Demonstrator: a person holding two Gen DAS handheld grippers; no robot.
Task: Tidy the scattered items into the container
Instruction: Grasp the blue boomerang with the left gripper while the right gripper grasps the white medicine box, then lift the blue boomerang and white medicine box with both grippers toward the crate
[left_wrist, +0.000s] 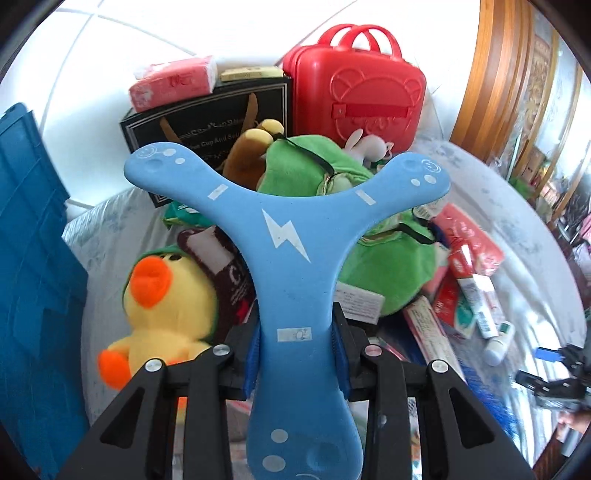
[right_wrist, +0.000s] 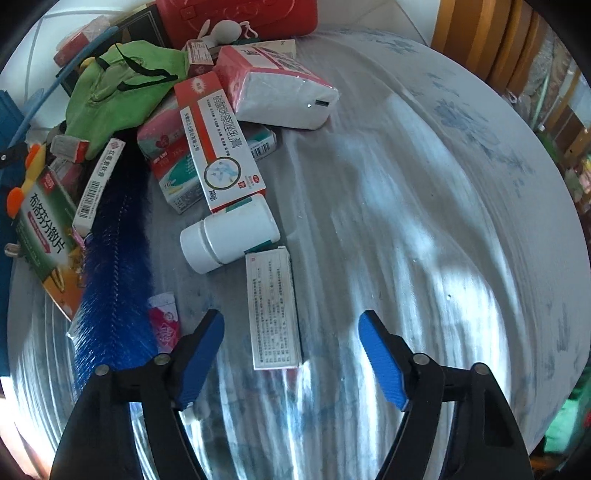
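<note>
Though blurred, boomerang (left_wrist: 291, 258) in hand-held gripper (left_wrist: 299, 354).

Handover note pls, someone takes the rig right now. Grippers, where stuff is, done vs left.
Left gripper: shut on the blue three-armed boomerang, clamped on one arm and held up over the pile.
Right gripper: open, holding nothing, above the white flat box on the table cover.
Blue crate: at the left edge of the left wrist view; its inside is not visible.
Done: boomerang picked up, not yet dropped in.
Left: yellow duck plush, green plush, red case, black box, white bottle, medicine boxes, blue brush.
</note>
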